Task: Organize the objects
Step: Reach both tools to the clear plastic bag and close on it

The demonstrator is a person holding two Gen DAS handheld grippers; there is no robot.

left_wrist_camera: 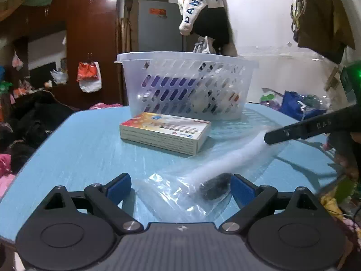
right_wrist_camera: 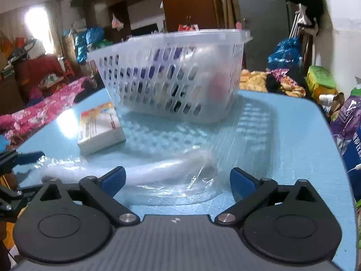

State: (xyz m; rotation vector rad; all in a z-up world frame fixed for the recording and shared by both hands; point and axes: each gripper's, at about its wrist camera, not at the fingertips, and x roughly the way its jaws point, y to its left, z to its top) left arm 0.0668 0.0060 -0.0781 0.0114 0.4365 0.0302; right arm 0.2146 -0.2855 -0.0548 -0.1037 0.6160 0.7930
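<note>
While both tools sit low over the light-blue bench (left_wrist_camera: pixel 74 149), the step in hand appears to be the pick-up of the clear plastic bag (left_wrist_camera: pixel 180 192), which lies flat on the bench nearest the operator and holds a white tube (left_wrist_camera: pixel 227 158) and a dark object (left_wrist_camera: pixel 216 186) at its left end. The left tool (left_wrist_camera: pixel 180 186) stands with its blue pads apart, straddling that end of the bag; the dark object lies just beside its right pad. The right tool (right_wrist_camera: pixel 178 178) is likewise spread wide, its pads either side of the bag's other end, gripping nothing. A flat printed carton (left_wrist_camera: pixel 165 132) rests on the bench between bag and basket, clear of both tools. The white slotted basket (left_wrist_camera: pixel 185 85) stands at the far side, already holding several items, not identifiable through the slots. In my judgement the next move calls for one tool to close on the bag, lift it clear of the carton and carry it over the basket rim; the film looks slippery and slack
</note>
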